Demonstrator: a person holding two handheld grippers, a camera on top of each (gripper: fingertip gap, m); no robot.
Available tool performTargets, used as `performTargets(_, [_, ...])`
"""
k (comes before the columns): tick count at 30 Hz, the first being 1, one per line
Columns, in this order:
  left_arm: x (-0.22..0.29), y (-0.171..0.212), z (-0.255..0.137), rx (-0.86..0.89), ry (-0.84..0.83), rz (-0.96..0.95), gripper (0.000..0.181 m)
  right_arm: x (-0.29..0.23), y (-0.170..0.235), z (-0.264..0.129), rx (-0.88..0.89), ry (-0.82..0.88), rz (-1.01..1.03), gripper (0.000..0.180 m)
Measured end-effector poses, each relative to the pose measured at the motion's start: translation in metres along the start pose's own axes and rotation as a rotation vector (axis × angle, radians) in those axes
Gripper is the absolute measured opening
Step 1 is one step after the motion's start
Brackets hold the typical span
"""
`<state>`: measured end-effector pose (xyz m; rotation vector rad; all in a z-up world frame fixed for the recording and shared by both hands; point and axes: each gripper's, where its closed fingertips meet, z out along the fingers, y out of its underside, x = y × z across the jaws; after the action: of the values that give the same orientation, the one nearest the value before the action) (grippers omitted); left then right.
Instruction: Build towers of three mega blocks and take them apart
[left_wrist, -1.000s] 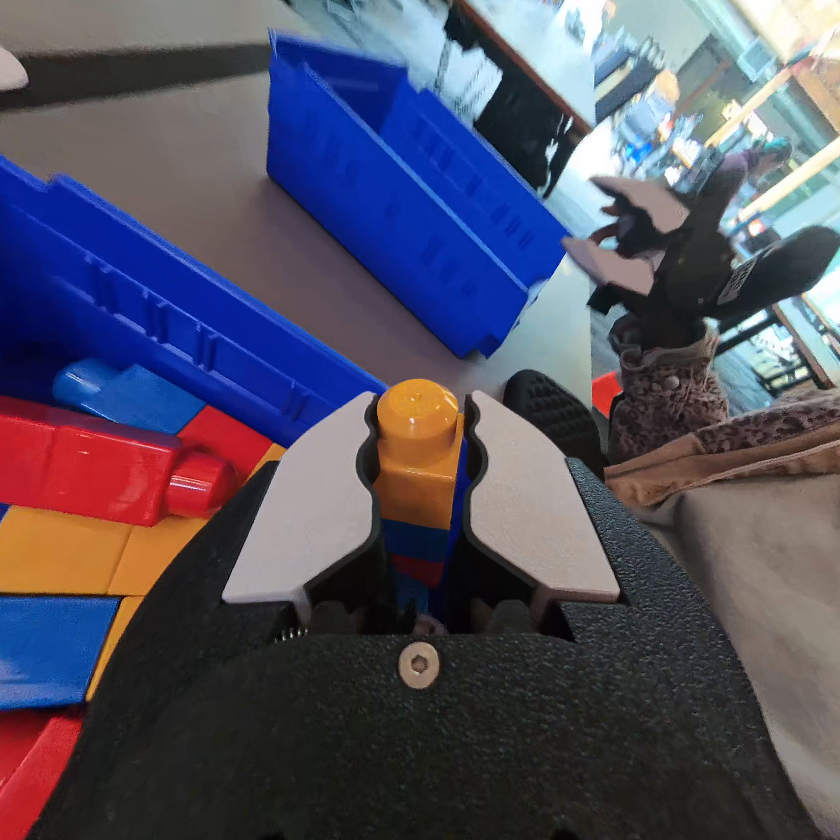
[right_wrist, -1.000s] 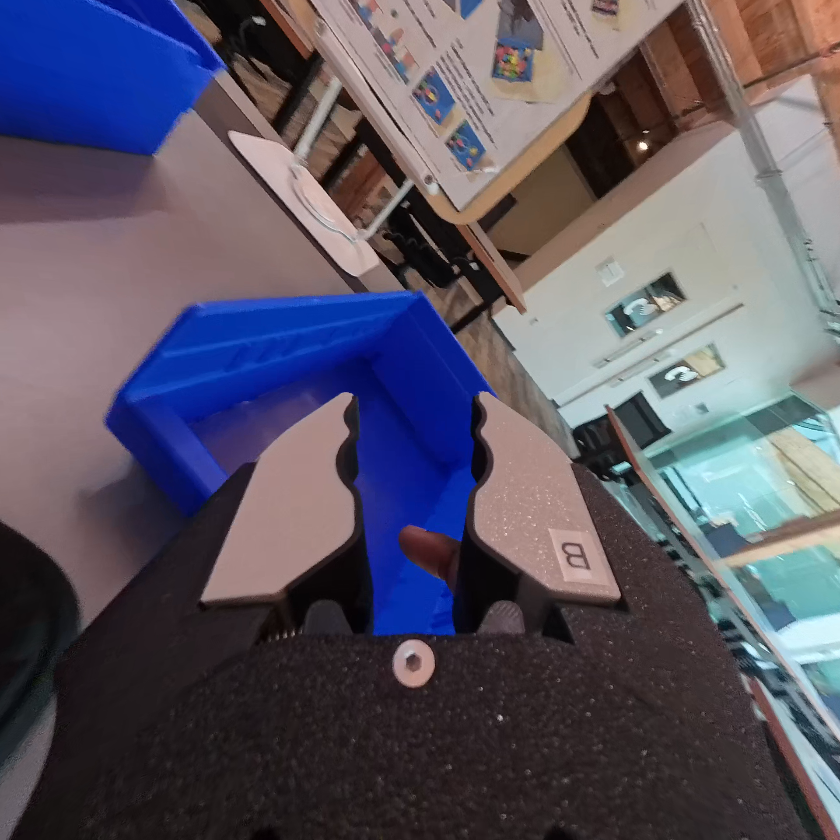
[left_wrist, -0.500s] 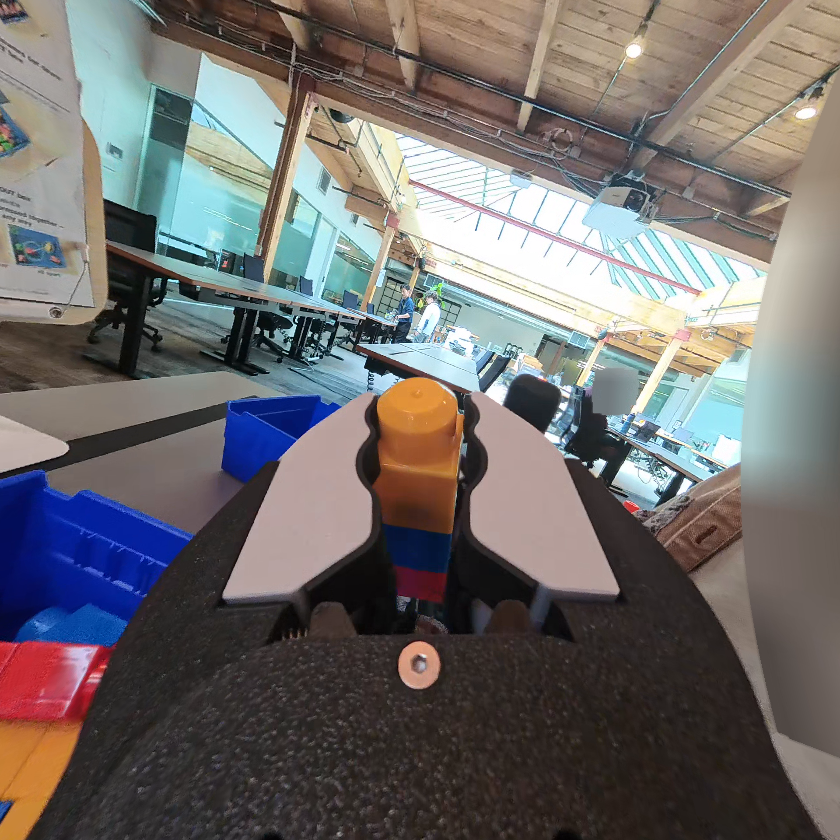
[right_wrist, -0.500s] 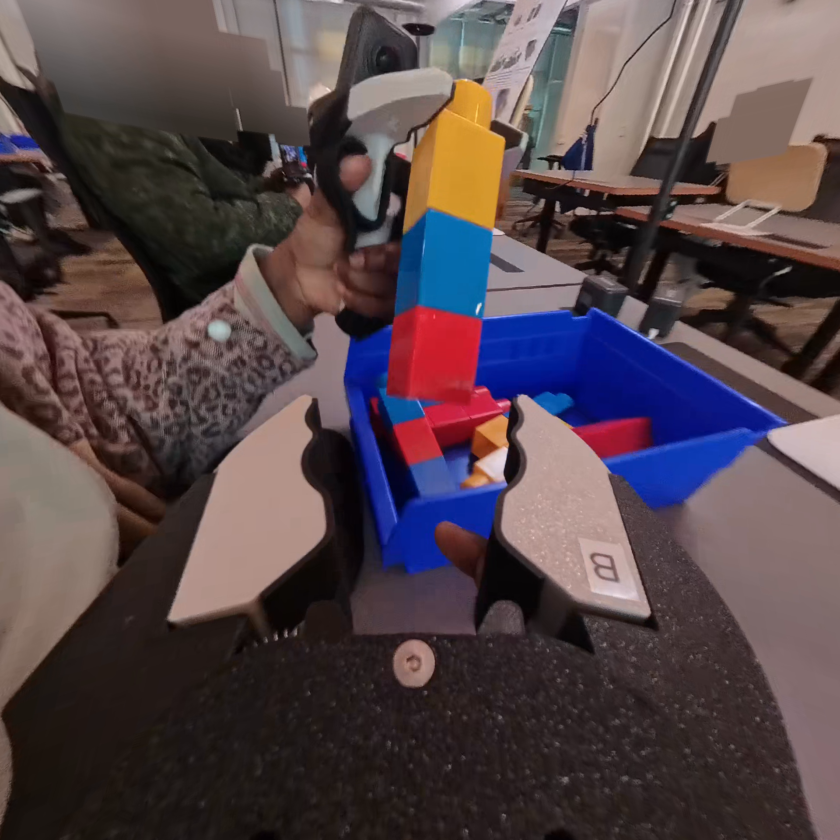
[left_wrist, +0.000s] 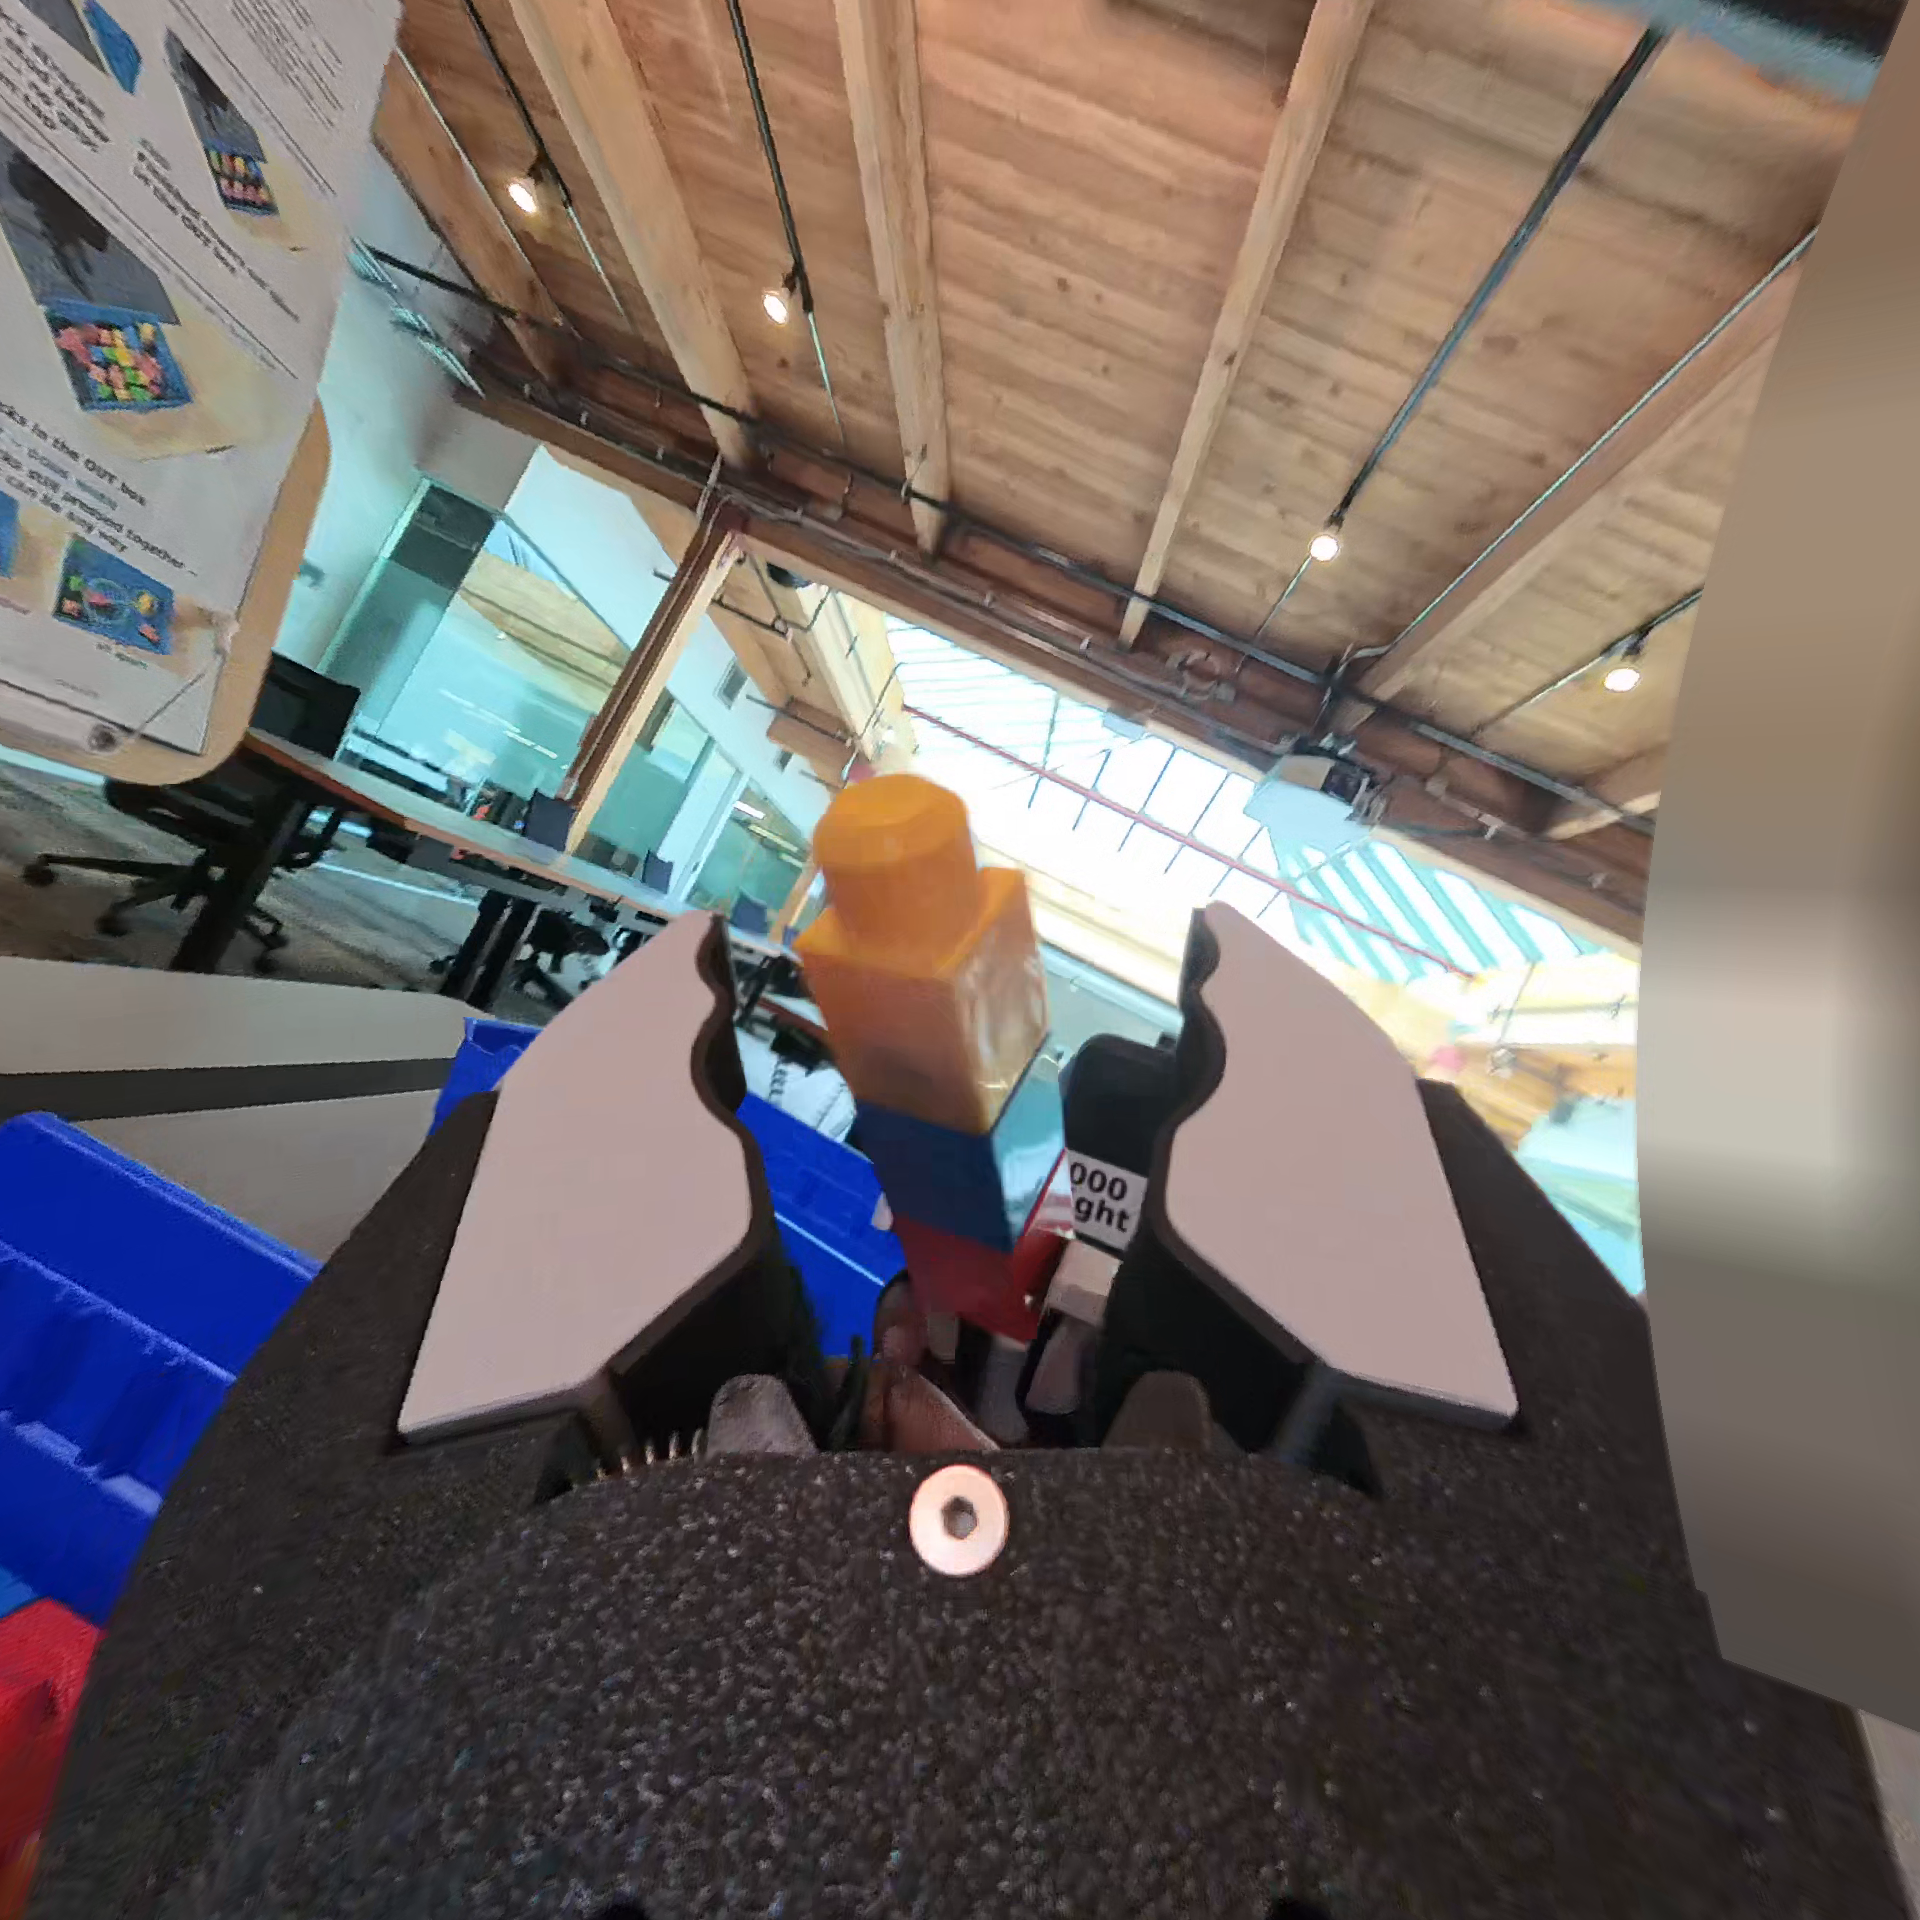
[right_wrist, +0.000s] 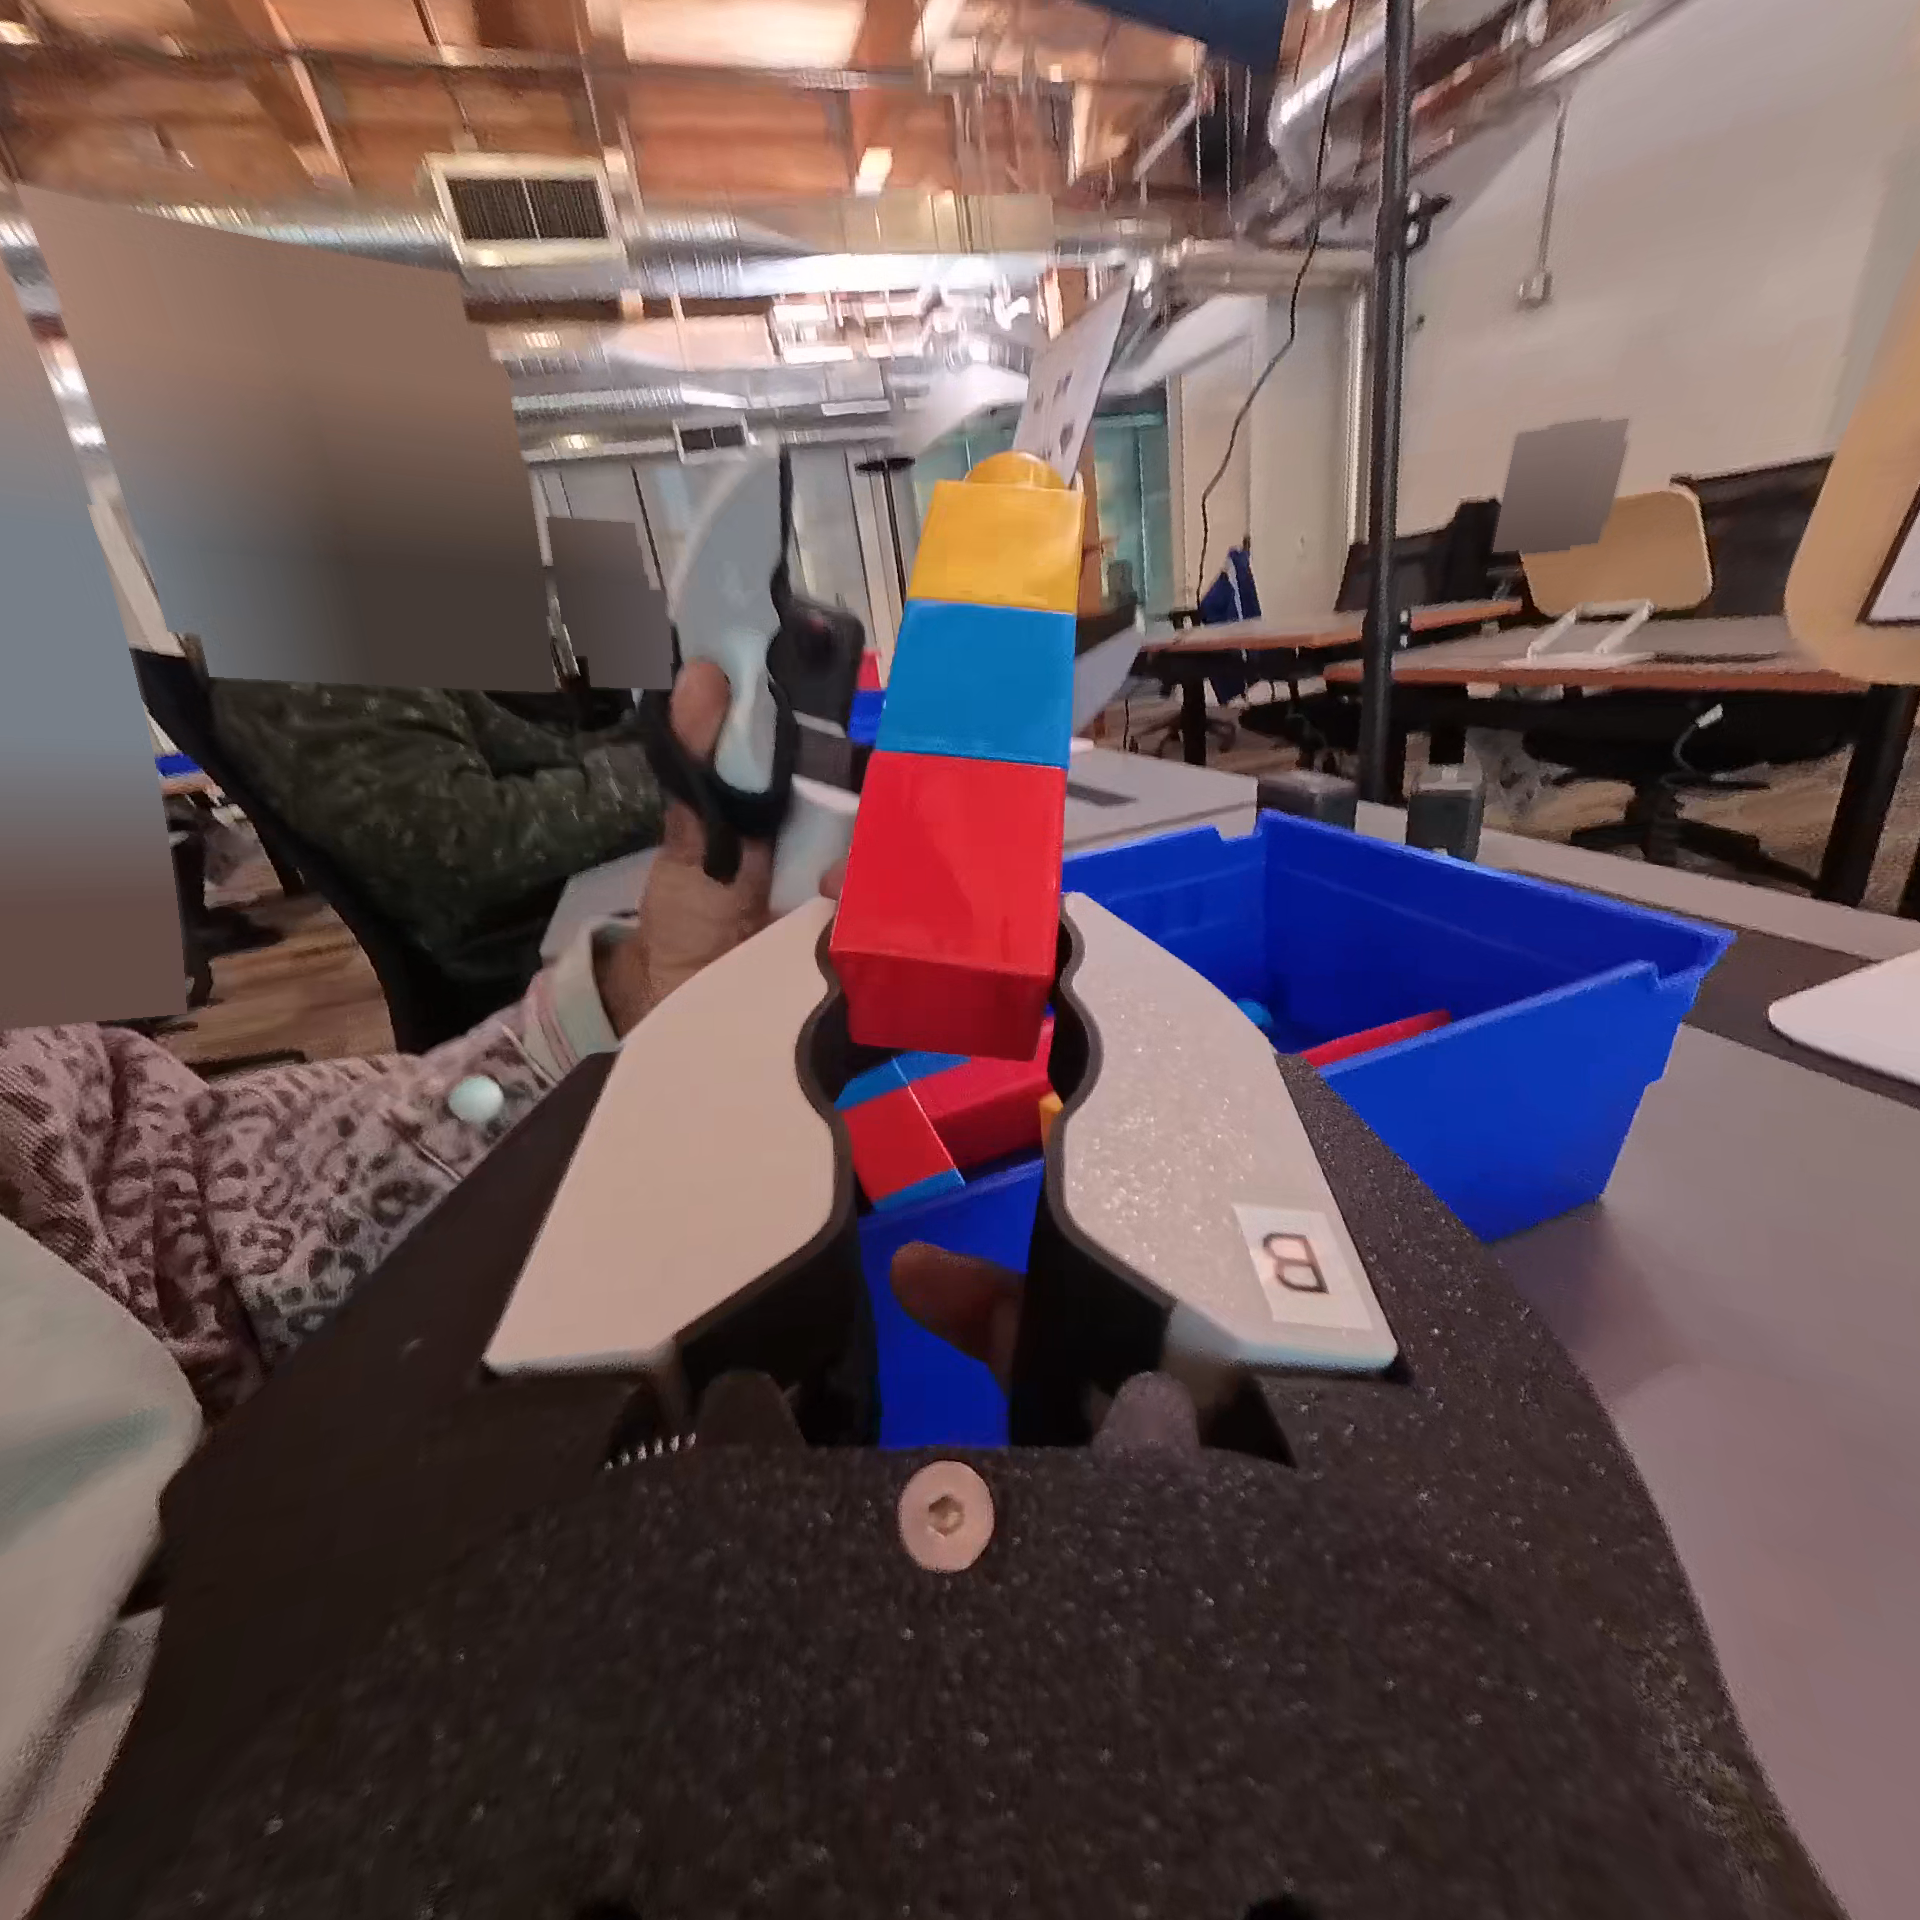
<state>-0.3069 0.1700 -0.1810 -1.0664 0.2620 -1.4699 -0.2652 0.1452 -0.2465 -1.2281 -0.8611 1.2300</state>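
- On the left, the left gripper (left_wrist: 951, 1023) has let go: half a second ago its fingers pinched the yellow block, and now they stand spread wide, with clear gaps either side of the tower (left_wrist: 940, 1060).
- The tower itself, yellow block (right_wrist: 997, 545) on top, blue block (right_wrist: 977, 686) in the middle, red block (right_wrist: 951, 894) at the bottom, has passed across; it stands tilted in the air above the near blue bin (right_wrist: 1455, 997).
- On the right, the right gripper (right_wrist: 945, 971) was spread and short of the tower half a second ago; now its fingers have closed on the red block and pinch it at the tips.
- To my eye this is a handover, so the tower is built and the taking-apart is next, likely the left gripper pulling the yellow block off while the right holds the base.
- The left wrist view shows mostly ceiling and the tower end-on; the red block's hold is hidden there, behind the blue one.
- The right wrist view shows all three blocks side-on, the loose blocks (right_wrist: 935, 1101) lying in the bin on the bench (right_wrist: 1714, 1351), and the left gripper's fingers apart behind the tower.
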Motion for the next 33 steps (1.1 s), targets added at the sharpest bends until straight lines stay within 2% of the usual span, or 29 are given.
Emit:
performTargets(3, [-0.009, -0.012, -0.013, 0.085, -0.014, -0.05, 0.08, -0.002, -0.014, -0.004, 0.085, -0.027, 0.024, 0.035])
performTargets(8, [0.012, 0.032, 0.006, -0.097, 0.118, -0.102, 0.062, -0.012, -0.017, -0.003, 0.122, -0.094, 0.076, 0.035])
performTargets(12, [0.016, 0.052, 0.012, -0.154, 0.114, 0.003, 0.036, -0.01, -0.016, -0.003, 0.122, -0.094, 0.104, 0.036])
performTargets(17, [0.009, 0.051, 0.01, -0.143, 0.081, 0.023, 0.035, -0.006, -0.011, 0.001, 0.099, -0.081, 0.145, 0.036])
performTargets(19, [0.005, 0.048, 0.009, -0.12, 0.061, 0.003, 0.035, 0.001, -0.015, -0.001, 0.14, -0.051, 0.172, 0.036])
performTargets(21, [-0.001, 0.044, 0.007, -0.087, 0.034, -0.013, 0.035, 0.006, -0.025, -0.007, 0.212, -0.04, 0.209, 0.043])
performTargets(23, [-0.003, 0.045, 0.006, -0.093, 0.031, -0.027, 0.034, 0.008, -0.028, -0.009, 0.235, -0.04, 0.228, 0.042])
performTargets(30, [-0.001, 0.051, 0.009, -0.109, 0.061, -0.048, 0.035, 0.007, -0.021, -0.004, 0.181, -0.011, 0.161, 0.035])
performTargets(33, [-0.001, 0.045, 0.007, -0.092, 0.03, 0.041, 0.034, 0.006, -0.016, -0.001, 0.133, -0.006, 0.146, 0.036])
